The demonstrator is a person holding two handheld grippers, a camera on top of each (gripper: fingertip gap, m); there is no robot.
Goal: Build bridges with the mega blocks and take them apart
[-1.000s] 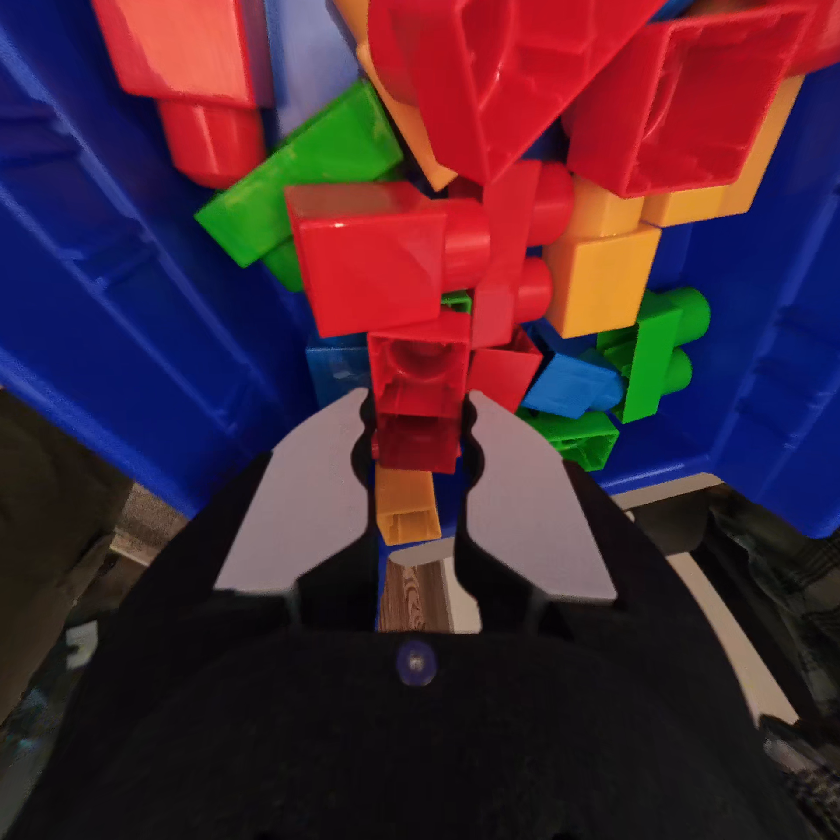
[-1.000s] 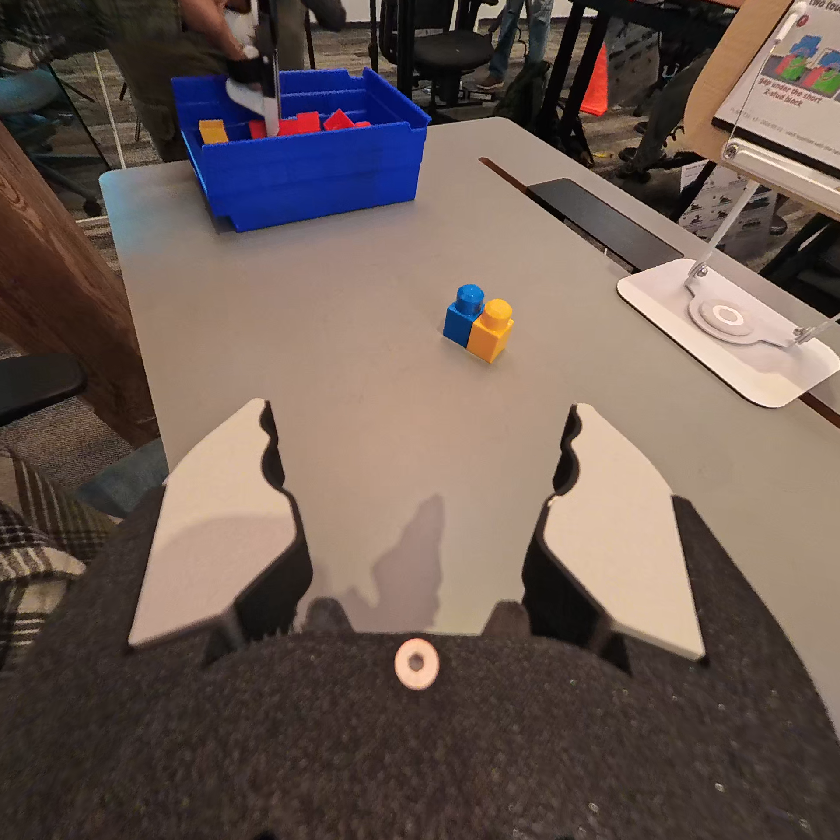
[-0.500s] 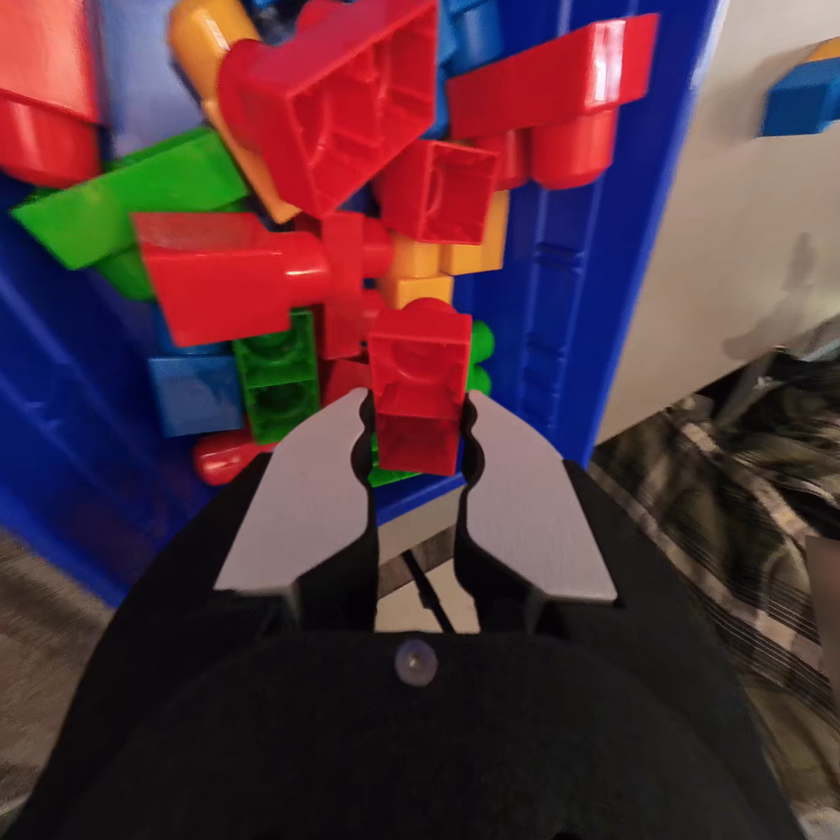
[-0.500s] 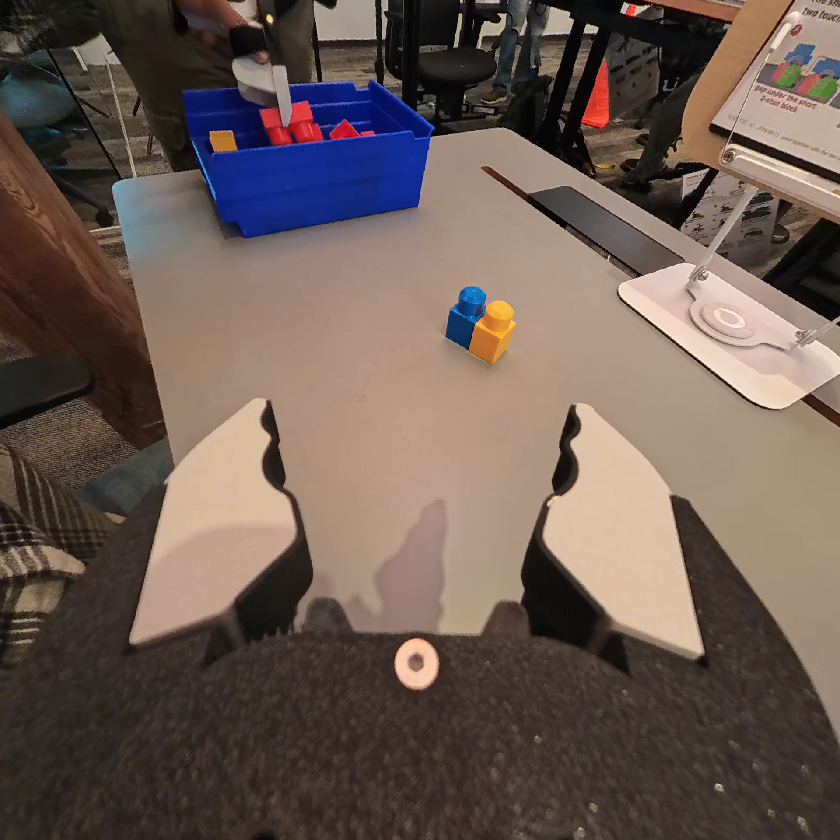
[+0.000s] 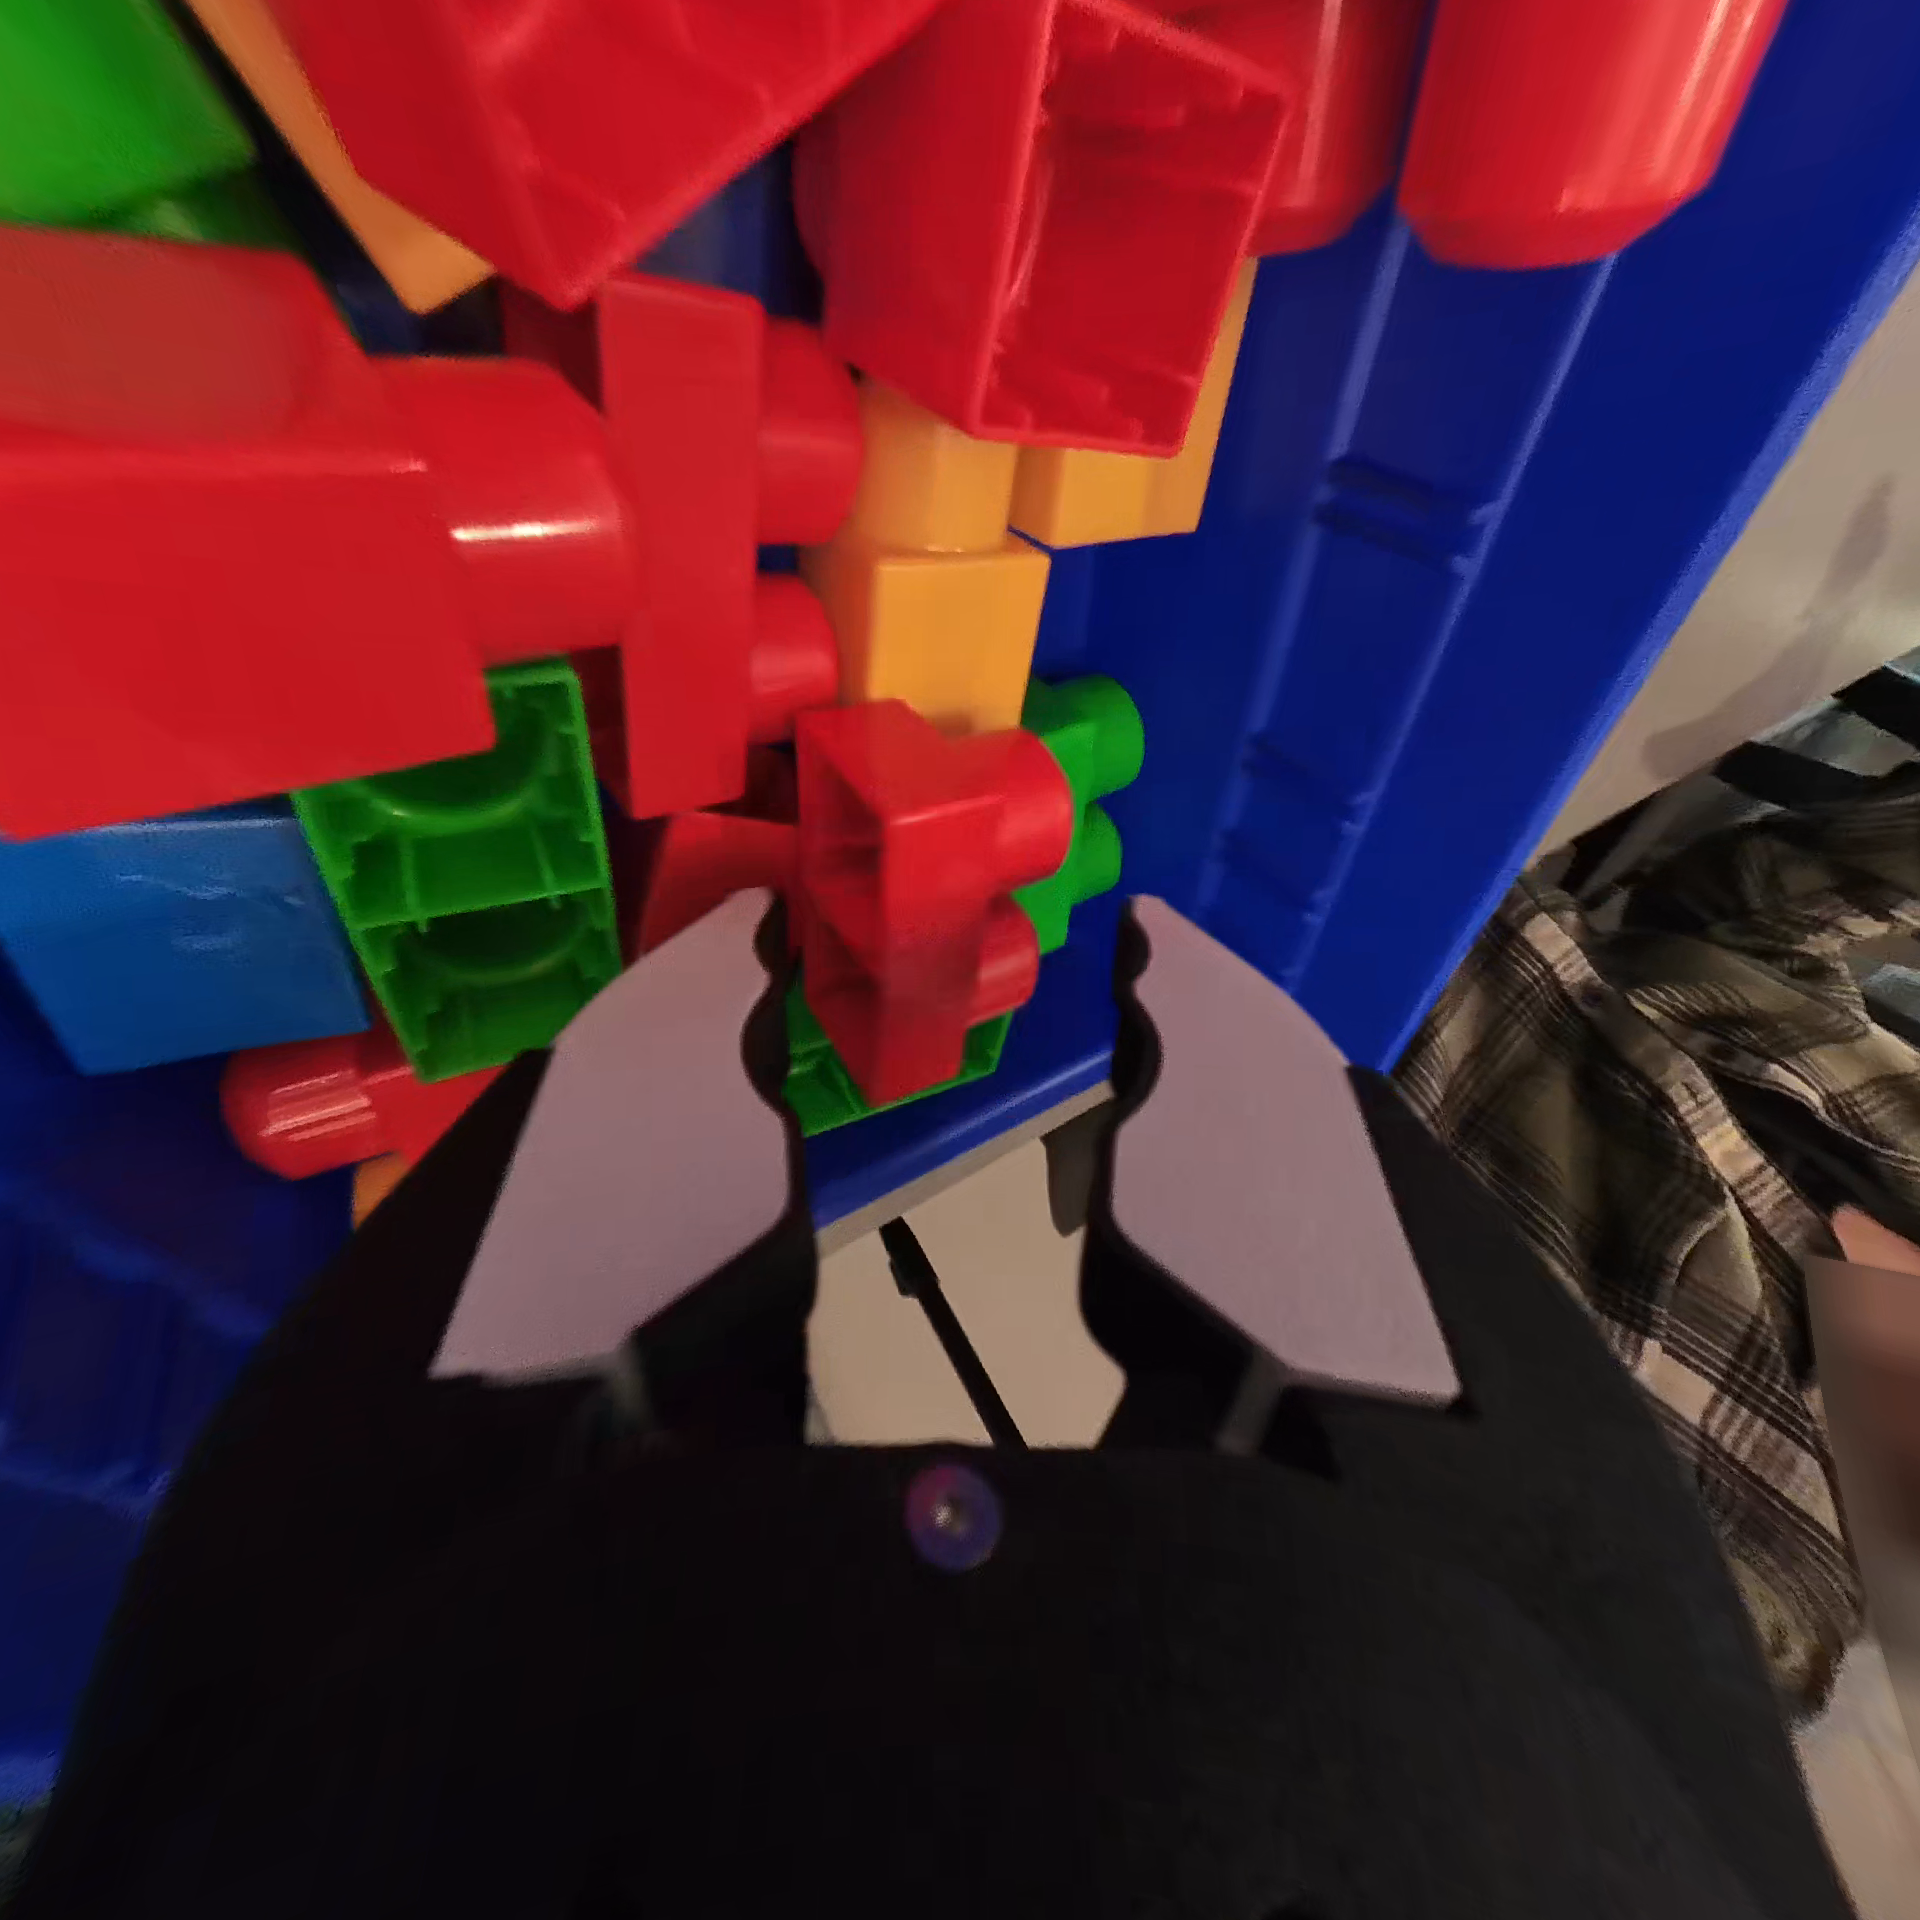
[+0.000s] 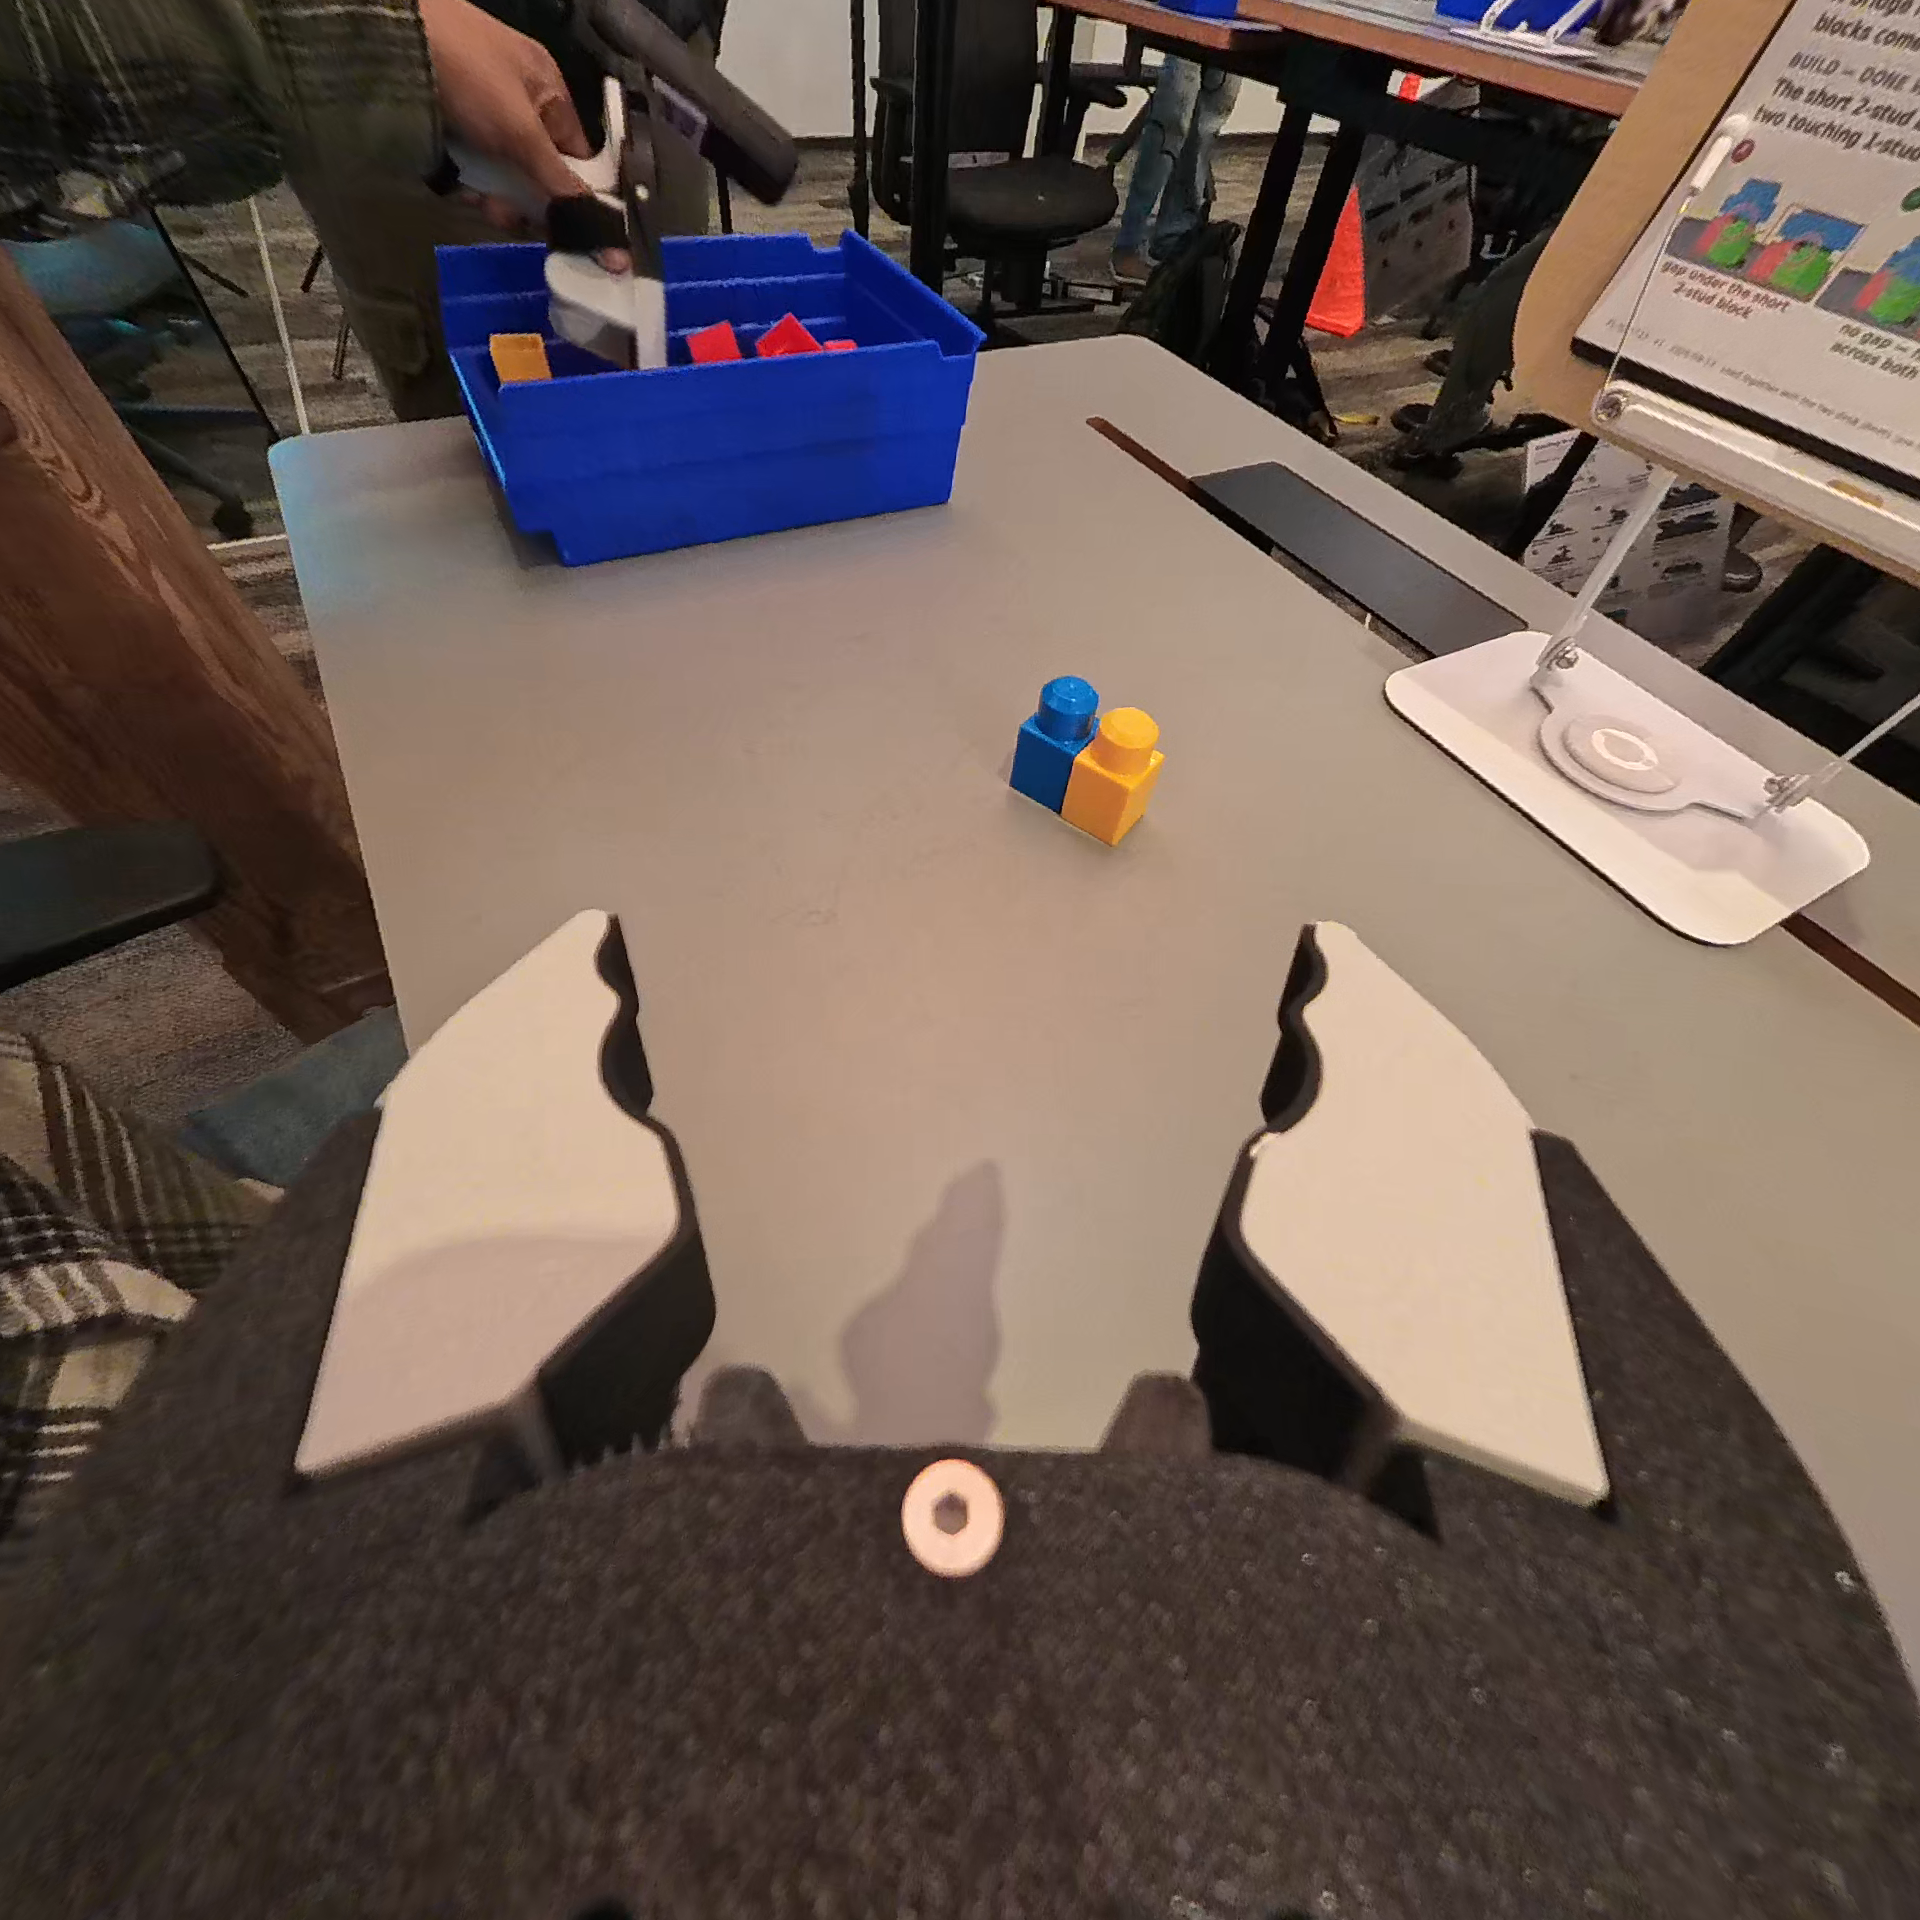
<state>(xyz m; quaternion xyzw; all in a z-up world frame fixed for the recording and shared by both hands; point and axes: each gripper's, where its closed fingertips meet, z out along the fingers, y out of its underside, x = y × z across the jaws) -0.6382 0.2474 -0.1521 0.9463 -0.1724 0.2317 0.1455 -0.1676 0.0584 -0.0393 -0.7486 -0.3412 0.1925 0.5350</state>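
While my left jaws [image 5: 940, 971] stand apart over the bin [image 5: 1340, 665], the red block [image 5: 909, 894] sits between them, against the left finger only, with a clear gap to the right one, so I judge nothing holds it and it can tip onto the green block [image 5: 1070, 790] below. If I close now, the jaws may catch it askew across its studs and squirt it out, or snag the neighbouring pieces, since the pile is packed tight. The bin's wall rises just to the right, leaving little room that way; a sideways pull would hit it. My right jaws [image 6: 956, 1039] hang wide and empty above the bare grey worktop [image 6: 644, 748], with open room all round. Ahead, the blue block [image 6: 1051, 743] and yellow block [image 6: 1117, 774] stand upright, touching, waiting for a span; the white stand [image 6: 1621, 831] lies near the right edge.
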